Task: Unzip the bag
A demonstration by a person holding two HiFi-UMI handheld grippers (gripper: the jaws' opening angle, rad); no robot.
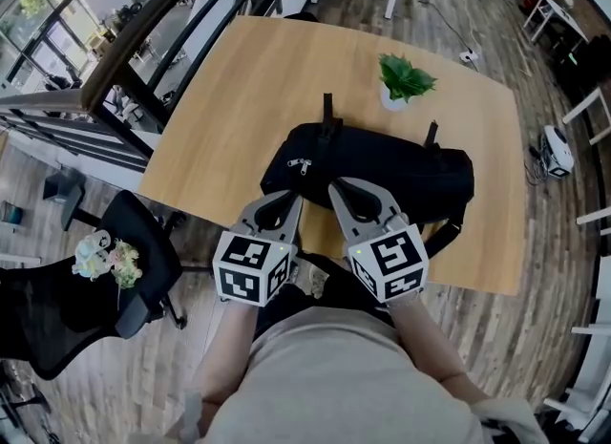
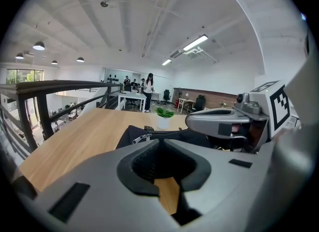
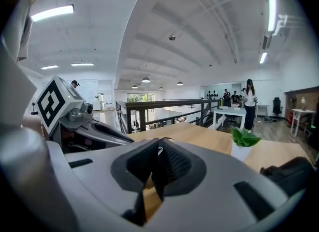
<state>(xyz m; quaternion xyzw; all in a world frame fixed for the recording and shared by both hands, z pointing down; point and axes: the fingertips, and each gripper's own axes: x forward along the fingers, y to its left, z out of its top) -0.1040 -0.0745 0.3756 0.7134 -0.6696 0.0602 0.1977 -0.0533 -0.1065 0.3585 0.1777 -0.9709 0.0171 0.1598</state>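
Entry, head view, near to far.

- Left claw [image 1: 295, 198] and right claw [image 1: 334, 186]: each is seen shut at the tips with nothing held. Both are poised side by side at the bag's 6 o'clock edge, and contact with the fabric cannot be confirmed. Hard grey moulded shells with ribbed black inner pads are noted, each carrying a marker cube [image 1: 250, 267].
- Bag [image 1: 391, 173]: it lies at the 6 o'clock edge of the tabletop [image 1: 239, 79]. Soft matte black fabric, slumped in a long low form, with straps trailing at 12 and 4 o'clock.
- Zipper pull [image 1: 302, 165]: small and metallic, found at the bag's 9 o'clock end. No gap along the zip line is visible.
- Progress, judged: unzipping not begun. The pull is yet to be gripped, the bag steadied and the whole run opened.
- Potted plant [image 1: 402, 81]: glossy green leaves in a small white pot, at 12 o'clock of the bag.
- Tabletop: smooth pale wood, rounded corners.
- Railing [image 1: 143, 31]: dark, at 10 o'clock beyond.
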